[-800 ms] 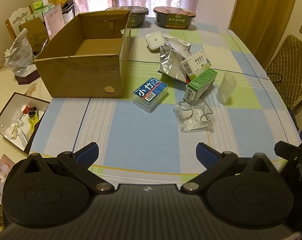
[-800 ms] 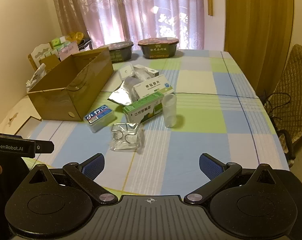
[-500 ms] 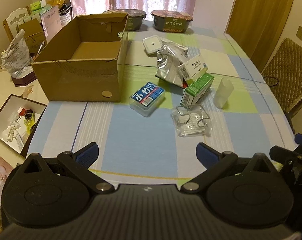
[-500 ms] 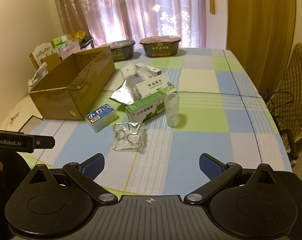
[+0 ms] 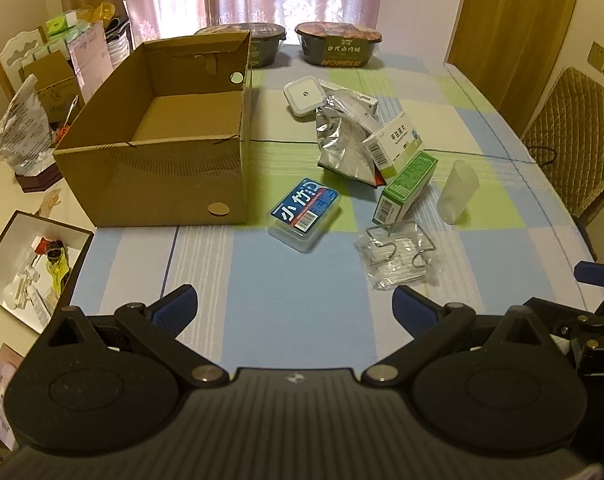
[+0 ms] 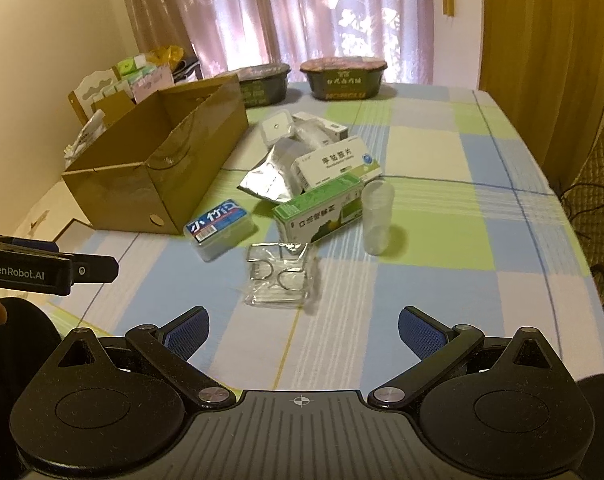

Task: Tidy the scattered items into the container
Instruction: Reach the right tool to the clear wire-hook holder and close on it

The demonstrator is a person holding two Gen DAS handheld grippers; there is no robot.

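Note:
An open cardboard box (image 5: 157, 172) (image 6: 157, 176) stands on the left of the checked table, with bare cardboard inside. To its right lie a blue-labelled plastic case (image 5: 304, 214) (image 6: 220, 229), a green carton (image 5: 406, 186) (image 6: 318, 210), a white medicine box (image 5: 394, 144) (image 6: 336, 164), a silver foil pouch (image 5: 342, 144) (image 6: 267, 178), a clear cup (image 5: 458, 192) (image 6: 376, 216), a clear packet with wire clips (image 5: 398, 258) (image 6: 279, 276) and a white square case (image 5: 304, 94) (image 6: 275, 128). My left gripper (image 5: 295, 306) and right gripper (image 6: 304, 328) hang open near the front edge, holding nothing.
Two instant noodle bowls (image 5: 338, 44) (image 6: 344, 78) stand at the table's far end before a curtain. A side surface on the left carries a shallow tray (image 5: 25, 264) and bags. A woven chair (image 5: 570, 136) stands at the right. The other gripper shows at each view's edge.
Both grippers have risen and drawn back slightly, so the box interior shows more. The items on the table have not moved.

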